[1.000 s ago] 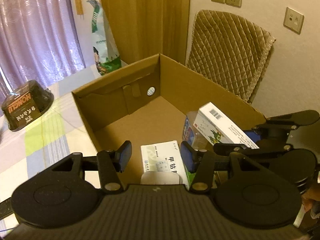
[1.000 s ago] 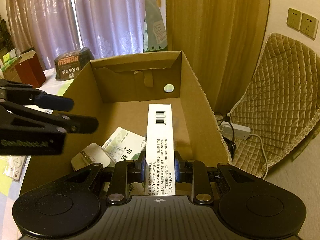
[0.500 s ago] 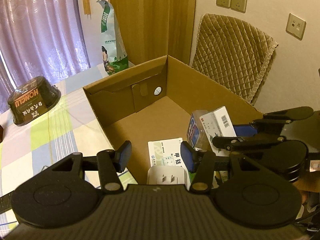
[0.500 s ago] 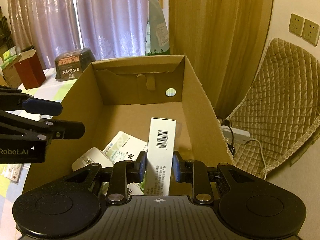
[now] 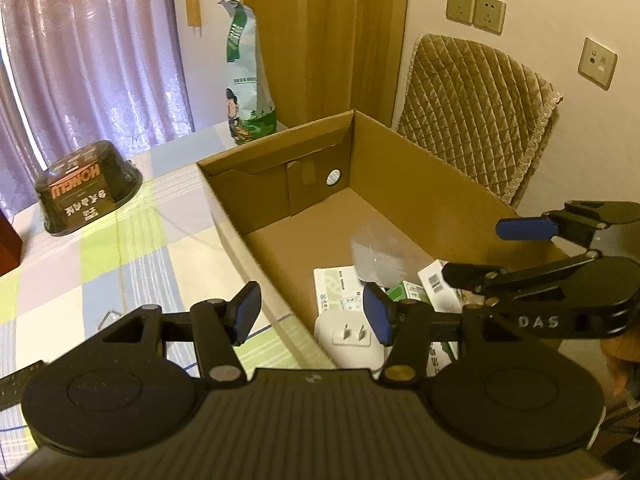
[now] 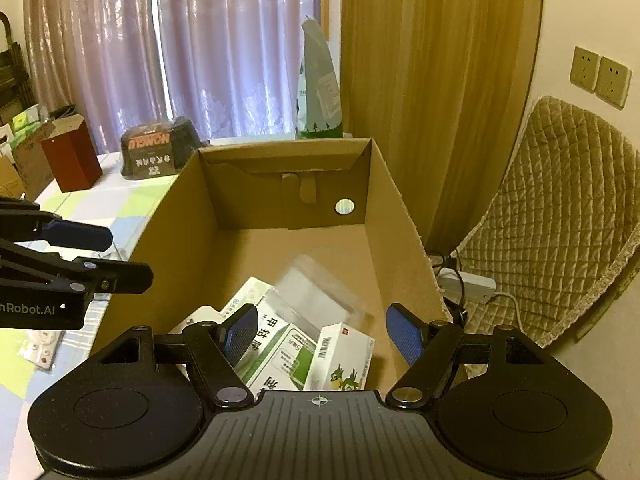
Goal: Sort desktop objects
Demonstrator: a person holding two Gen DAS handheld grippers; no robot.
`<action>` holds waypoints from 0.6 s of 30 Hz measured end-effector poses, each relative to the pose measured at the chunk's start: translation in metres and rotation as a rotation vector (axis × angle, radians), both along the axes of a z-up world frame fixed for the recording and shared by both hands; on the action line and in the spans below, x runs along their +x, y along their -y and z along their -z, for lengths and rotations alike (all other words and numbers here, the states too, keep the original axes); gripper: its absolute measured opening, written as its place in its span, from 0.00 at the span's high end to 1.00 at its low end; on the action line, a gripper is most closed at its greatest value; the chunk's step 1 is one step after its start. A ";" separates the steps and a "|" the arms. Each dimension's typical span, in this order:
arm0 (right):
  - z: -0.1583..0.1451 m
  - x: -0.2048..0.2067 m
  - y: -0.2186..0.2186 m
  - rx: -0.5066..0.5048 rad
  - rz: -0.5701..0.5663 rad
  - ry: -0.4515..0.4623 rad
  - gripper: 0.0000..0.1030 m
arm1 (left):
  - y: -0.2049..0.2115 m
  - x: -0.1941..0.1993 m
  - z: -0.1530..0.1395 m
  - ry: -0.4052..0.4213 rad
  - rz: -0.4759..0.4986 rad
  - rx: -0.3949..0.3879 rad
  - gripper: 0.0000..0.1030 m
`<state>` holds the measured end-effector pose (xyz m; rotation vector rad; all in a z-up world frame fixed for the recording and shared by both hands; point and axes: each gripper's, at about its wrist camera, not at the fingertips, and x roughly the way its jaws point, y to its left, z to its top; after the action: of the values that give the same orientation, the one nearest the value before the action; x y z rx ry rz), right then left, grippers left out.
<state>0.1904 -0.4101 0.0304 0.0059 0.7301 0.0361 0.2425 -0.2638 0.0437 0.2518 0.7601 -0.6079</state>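
Right claw (image 6: 320,332) spread, empty, above cardboard box (image 6: 384,200). White medicine carton (image 6: 340,360) lies inside, long axis toward 1 o'clock. Left claw (image 5: 308,314) spread, empty.

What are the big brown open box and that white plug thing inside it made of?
The big brown open box looks like matte corrugated cardboard: raw tan faces, folded flaps. The white plug adapter seems smooth, slightly glossy plastic with two metal prongs.
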 end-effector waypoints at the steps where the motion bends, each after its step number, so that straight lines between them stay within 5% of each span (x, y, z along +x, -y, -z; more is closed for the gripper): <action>1: -0.002 -0.002 -0.001 0.001 0.001 0.004 0.28 | -0.003 -0.002 -0.001 0.000 -0.004 0.000 0.49; 18: -0.028 -0.053 -0.039 0.021 -0.029 0.014 0.28 | -0.062 -0.051 -0.013 -0.003 -0.073 -0.015 0.41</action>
<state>0.1373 -0.3714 0.0581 0.0152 0.7161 0.0720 0.1920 -0.2018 0.0563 0.2083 0.7636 -0.5450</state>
